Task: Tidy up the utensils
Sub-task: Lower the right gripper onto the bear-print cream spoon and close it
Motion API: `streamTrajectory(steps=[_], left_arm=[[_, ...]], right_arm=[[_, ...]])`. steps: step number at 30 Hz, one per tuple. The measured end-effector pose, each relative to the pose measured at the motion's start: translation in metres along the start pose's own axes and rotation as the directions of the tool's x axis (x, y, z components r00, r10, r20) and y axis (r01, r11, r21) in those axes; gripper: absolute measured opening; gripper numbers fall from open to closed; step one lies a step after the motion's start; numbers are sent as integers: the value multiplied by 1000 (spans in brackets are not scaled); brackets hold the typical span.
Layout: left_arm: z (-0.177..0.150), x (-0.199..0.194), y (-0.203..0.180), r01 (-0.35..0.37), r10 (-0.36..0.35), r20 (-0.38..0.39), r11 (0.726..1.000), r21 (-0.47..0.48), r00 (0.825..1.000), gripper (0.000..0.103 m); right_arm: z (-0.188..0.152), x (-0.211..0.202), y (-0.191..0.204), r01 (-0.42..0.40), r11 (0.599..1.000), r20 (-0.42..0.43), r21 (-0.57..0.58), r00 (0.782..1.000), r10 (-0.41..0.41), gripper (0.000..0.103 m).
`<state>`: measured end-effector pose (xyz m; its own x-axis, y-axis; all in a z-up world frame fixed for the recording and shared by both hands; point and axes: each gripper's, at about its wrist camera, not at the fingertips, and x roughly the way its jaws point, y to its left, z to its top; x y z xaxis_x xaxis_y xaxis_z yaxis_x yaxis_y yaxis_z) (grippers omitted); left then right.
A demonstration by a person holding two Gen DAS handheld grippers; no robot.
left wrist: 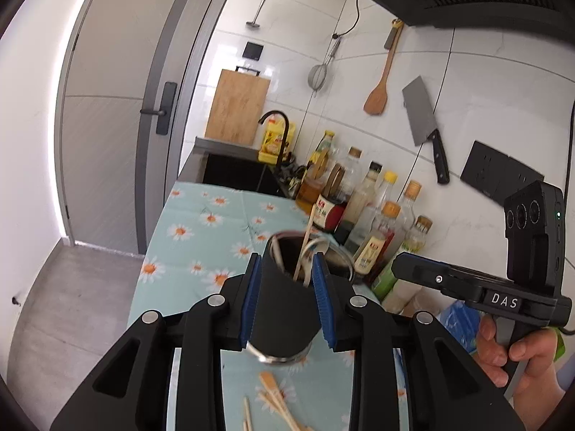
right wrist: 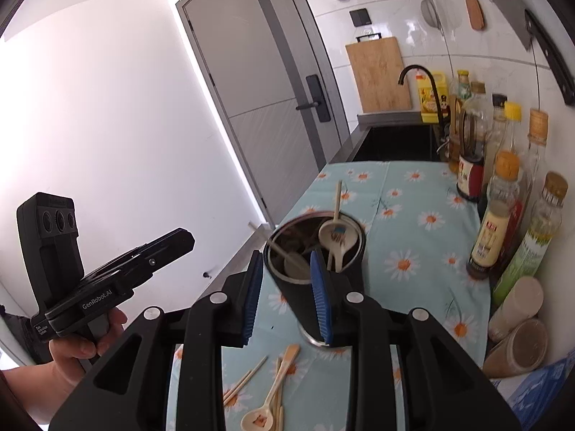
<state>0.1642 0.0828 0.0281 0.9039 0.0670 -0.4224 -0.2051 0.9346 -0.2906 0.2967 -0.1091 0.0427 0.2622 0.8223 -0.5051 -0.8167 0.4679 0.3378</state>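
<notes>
A black cup [left wrist: 285, 309] with a steel rim holds spoons and a chopstick. My left gripper [left wrist: 287, 287] has its blue pads on both sides of the cup and grips it, tilted. In the right wrist view the same cup [right wrist: 305, 287] stands on the daisy cloth [right wrist: 413, 215] with a white spoon [right wrist: 336, 239] inside. My right gripper [right wrist: 284, 283] is open just above and in front of the cup, and I cannot tell if its right pad touches the cup. Loose wooden chopsticks [right wrist: 246, 377] and spoons [right wrist: 267, 404] lie on the cloth below.
A row of sauce and oil bottles [right wrist: 503, 197] lines the wall on the right, with jars [right wrist: 517, 344] nearer. A black sink [right wrist: 395, 143] with a faucet sits behind the cloth. A cutting board [right wrist: 377, 72], cleaver [left wrist: 422, 118] and wooden spatula [left wrist: 381, 86] hang on the tiled wall.
</notes>
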Motion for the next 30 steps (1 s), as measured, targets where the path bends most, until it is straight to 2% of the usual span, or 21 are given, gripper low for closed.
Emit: streamTrajectory(steps=[7,15,21,28,30], left_arm=[[-35,-6,12,-38,36,-95,999,-24,995,28],[-67,-4,20,-71,62,-197,997,-38,978,28],[-87,-2,22,-89,75,-269,995,-40,960,28],[-108,-3,27,-106,84,-342,993,-46,936,28],[-114,-4,30,-117,91,-361,992,-50,928,28]], right_arm=[[-30,21,-1,-41,998,-82,44,996,44,29],[-59,47,-11,-69,992,-163,109,983,86,29],[-81,72,-16,-75,986,-254,148,961,111,29],[-106,104,-20,-108,967,-351,229,918,185,29],[-110,109,-22,-98,966,-371,239,910,184,29]])
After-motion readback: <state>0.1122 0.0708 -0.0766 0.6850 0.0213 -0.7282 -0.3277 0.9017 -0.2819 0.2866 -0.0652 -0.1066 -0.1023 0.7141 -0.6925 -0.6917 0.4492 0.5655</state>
